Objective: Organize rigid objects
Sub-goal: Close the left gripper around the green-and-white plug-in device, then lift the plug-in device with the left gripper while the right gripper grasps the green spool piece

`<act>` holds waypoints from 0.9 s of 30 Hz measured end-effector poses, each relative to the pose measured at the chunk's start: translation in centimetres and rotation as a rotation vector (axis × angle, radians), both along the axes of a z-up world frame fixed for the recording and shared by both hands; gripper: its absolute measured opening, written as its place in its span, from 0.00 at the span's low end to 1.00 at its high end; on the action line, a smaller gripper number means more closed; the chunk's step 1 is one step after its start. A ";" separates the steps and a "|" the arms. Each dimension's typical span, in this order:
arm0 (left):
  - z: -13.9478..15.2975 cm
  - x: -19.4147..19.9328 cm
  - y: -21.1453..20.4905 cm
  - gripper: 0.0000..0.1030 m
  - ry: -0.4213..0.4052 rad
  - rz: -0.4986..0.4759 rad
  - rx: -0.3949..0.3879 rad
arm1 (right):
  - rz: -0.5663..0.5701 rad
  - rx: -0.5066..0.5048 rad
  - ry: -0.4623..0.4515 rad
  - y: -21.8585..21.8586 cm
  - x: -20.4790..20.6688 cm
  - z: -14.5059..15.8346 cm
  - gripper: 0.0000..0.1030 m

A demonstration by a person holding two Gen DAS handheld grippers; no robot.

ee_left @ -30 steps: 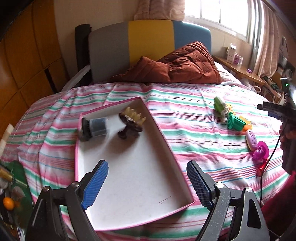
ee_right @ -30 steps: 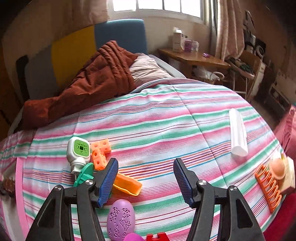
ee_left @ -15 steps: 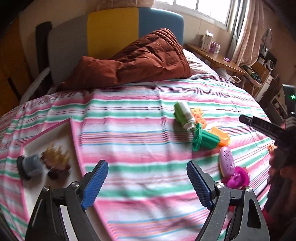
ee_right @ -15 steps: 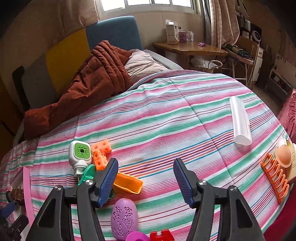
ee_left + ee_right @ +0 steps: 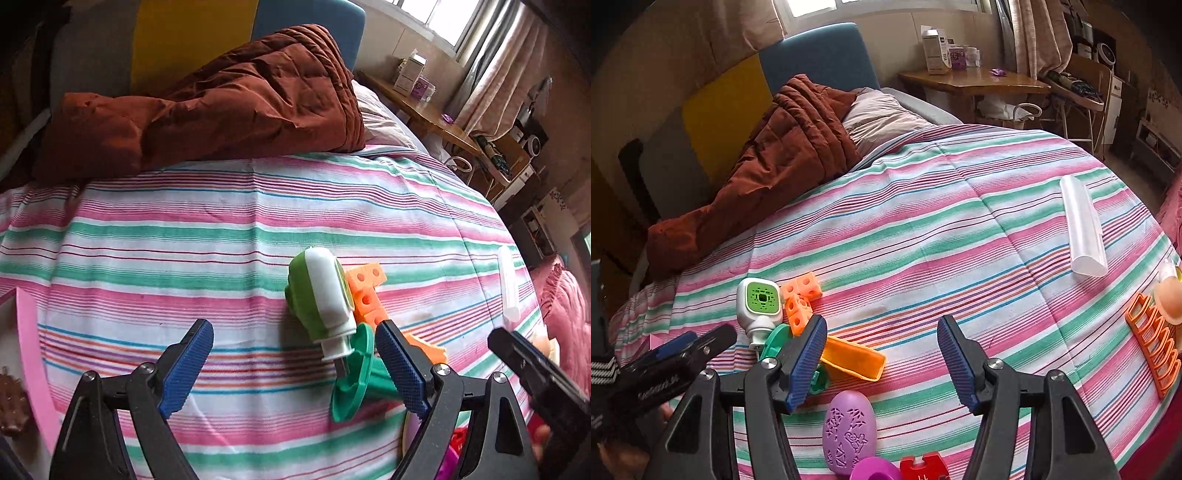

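A white-and-green plug-in device (image 5: 325, 295) lies on the striped bedspread beside orange cubes (image 5: 365, 291), a green funnel-like piece (image 5: 354, 376) and an orange scoop (image 5: 855, 360). My left gripper (image 5: 293, 365) is open and empty, just left of this cluster, its right finger over the green piece. My right gripper (image 5: 882, 362) is open and empty above a purple egg-shaped case (image 5: 849, 430). The device shows in the right wrist view (image 5: 761, 302) too. The pink tray's edge (image 5: 29, 354) is at far left with a brown hair claw (image 5: 13, 406) in it.
A clear white tube (image 5: 1084, 230), an orange rack (image 5: 1154, 350) and a peach round item (image 5: 1169, 299) lie at the bed's right side. A brown quilt (image 5: 207, 99) is piled at the headboard. A wooden desk (image 5: 971, 79) stands beyond the bed.
My left gripper has swung right, from over the tray to the toy cluster, and now sits close to it. The right gripper has barely moved.
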State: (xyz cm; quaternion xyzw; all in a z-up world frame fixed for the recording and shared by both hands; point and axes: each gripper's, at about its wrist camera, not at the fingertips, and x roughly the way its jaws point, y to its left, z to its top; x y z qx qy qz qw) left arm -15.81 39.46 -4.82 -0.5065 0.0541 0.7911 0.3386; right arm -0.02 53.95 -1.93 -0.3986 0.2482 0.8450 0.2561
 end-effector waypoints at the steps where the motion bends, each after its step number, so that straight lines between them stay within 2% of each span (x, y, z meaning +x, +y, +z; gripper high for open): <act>1: -0.3 -0.4 0.4 0.87 -0.008 0.004 0.004 | 0.003 -0.002 0.001 -0.1 0.0 0.0 0.61; 7: -2.2 -2.5 2.4 0.84 -0.063 0.009 0.019 | 0.014 -0.012 0.002 -0.1 -0.2 -0.2 0.61; 8: -2.6 -2.6 2.6 0.77 -0.079 0.006 0.022 | 0.016 -0.015 0.000 -0.1 -0.3 -0.2 0.61; 9: -3.0 -2.7 2.8 0.64 -0.093 -0.002 0.022 | 0.017 -0.015 -0.002 -0.1 -0.3 -0.3 0.61; 11: -3.4 -2.7 2.8 0.57 -0.095 -0.018 0.038 | 0.016 -0.007 -0.007 -0.2 -0.3 -0.3 0.61; 12: -3.3 -2.6 2.7 0.45 -0.098 -0.029 0.053 | 0.015 -0.005 -0.009 -0.2 -0.3 -0.3 0.61; 13: -3.4 -2.4 2.6 0.41 -0.121 -0.049 0.059 | 0.014 -0.005 -0.010 -0.2 -0.4 -0.3 0.61; 18: -3.0 -1.2 0.0 0.41 -0.102 -0.032 0.029 | 0.000 -0.004 -0.019 0.2 -0.3 -0.6 0.61; 21: -2.8 0.1 -2.2 0.41 -0.064 -0.035 -0.007 | 0.005 -0.006 -0.019 0.2 -0.3 -0.6 0.61; 27: -2.5 3.3 -7.1 0.41 -0.046 -0.029 -0.037 | 0.078 -0.009 -0.020 -0.9 -1.1 -0.9 0.61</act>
